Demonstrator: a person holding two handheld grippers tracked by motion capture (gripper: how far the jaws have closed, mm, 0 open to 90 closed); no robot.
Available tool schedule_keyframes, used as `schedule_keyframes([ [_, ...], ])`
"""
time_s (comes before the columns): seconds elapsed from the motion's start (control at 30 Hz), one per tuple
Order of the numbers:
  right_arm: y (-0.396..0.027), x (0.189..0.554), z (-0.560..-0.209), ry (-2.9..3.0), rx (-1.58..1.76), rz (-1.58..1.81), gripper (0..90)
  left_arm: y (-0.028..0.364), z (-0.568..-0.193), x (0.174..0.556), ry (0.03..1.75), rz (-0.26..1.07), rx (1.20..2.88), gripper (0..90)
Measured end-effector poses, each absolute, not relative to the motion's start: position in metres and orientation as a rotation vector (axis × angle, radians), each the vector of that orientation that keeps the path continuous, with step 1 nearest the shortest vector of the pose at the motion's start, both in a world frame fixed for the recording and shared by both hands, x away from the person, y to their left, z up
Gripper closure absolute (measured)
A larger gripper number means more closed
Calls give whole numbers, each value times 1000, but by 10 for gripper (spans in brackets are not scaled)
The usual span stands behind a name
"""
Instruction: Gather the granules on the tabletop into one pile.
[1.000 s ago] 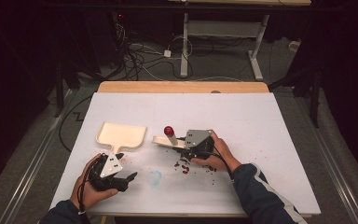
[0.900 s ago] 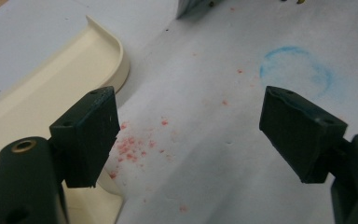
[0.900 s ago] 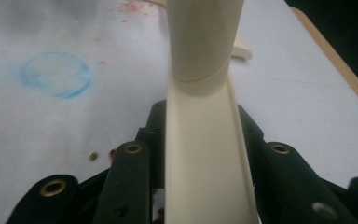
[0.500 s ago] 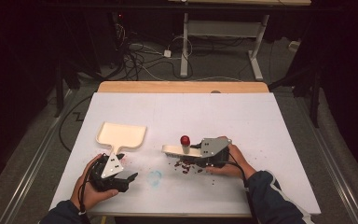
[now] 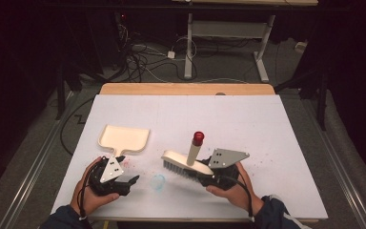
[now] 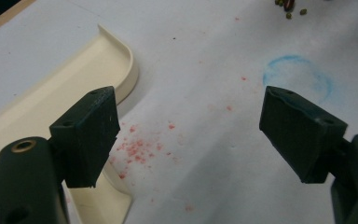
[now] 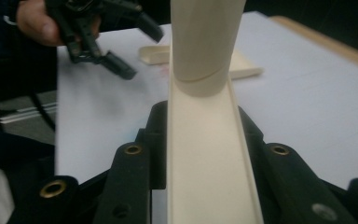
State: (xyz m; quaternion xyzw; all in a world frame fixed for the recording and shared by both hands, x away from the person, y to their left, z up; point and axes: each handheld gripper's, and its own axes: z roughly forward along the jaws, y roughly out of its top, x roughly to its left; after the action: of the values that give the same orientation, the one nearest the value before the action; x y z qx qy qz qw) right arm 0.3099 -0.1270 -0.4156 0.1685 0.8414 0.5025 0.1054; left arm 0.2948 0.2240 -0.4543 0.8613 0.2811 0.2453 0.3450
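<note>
The right gripper (image 5: 205, 174) clamps the brush (image 5: 181, 162), bristles down, right of the dustpan (image 5: 124, 138) beside the open-jawed left gripper (image 5: 124, 183)

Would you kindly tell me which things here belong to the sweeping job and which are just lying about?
Part of the job:
brush, held in the right tongs
dustpan
red crumbs
left tongs, open

Lying about:
blue ring mark
floor cables

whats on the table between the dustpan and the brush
Mostly bare white table: scattered red crumbs beside the dustpan, and a faint blue ring nearer the brush. The high view and left gripper view show it.
</note>
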Motion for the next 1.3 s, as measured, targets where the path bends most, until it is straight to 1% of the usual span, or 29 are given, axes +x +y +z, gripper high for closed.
schedule_keyframes([
  [0.13,-115,304,-431,2547,600,1446,671,225,-454,296,739,638,2225,195],
  [0.3,-111,312,-445,2524,722,1358,671,223,-456,297,734,617,2244,195],
  [0.47,-122,324,-445,2477,829,1321,671,222,-456,298,723,621,2246,195],
  [0.73,-144,335,-437,2427,875,1305,671,220,-457,298,711,616,2258,195],
  [0.9,-158,331,-421,2437,770,1377,671,221,-457,298,711,617,2259,195],
  [1.07,-184,316,-406,2539,487,1460,670,221,-457,297,715,617,2257,195],
  [1.17,-195,305,-409,2609,370,1476,670,221,-457,297,717,621,2258,195],
  [1.3,-202,299,-423,2699,263,1455,670,219,-457,298,715,621,2262,195],
])
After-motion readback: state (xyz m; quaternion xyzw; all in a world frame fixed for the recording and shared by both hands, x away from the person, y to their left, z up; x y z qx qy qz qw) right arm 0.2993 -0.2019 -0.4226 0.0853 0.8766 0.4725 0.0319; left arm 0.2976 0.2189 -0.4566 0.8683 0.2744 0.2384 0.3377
